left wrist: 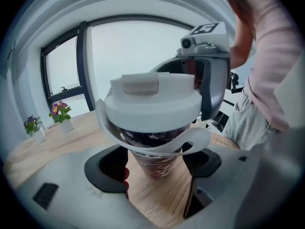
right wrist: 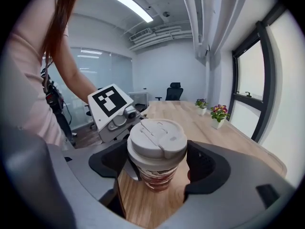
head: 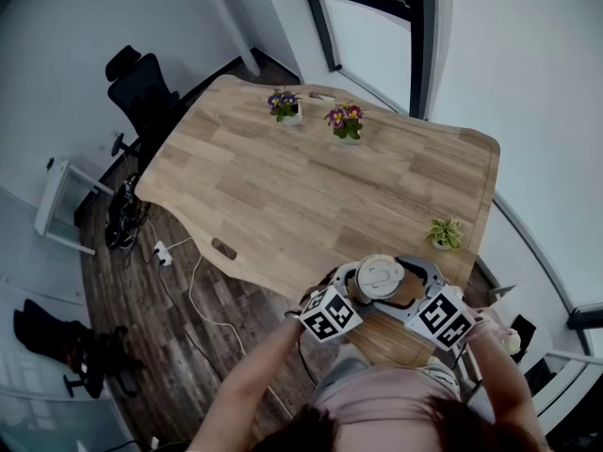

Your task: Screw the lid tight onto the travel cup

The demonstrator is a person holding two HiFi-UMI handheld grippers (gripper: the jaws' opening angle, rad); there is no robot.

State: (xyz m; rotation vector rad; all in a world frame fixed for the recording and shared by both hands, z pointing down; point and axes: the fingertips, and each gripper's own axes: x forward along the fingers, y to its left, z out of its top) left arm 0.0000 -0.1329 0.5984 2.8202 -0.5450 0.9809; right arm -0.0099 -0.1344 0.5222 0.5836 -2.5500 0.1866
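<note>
Lid (right wrist: 157,140), white with a flip tab, sits on the travel cup (right wrist: 157,178), which stands at the near edge of the counter (head: 283,186). The right gripper (right wrist: 157,161) has its jaws closed on the lid's sides. The left gripper (left wrist: 157,168) has its jaws clamped on the cup's red-brown body, under the loose white strap (left wrist: 193,141). The print on the body is too blurred to read. Flowerpots (head: 345,123) stand at the far edge.

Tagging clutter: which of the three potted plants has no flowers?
The plant at the right edge, nearest the cup: pale green leaves only. The far-edge plants bloom purple and pink.
</note>
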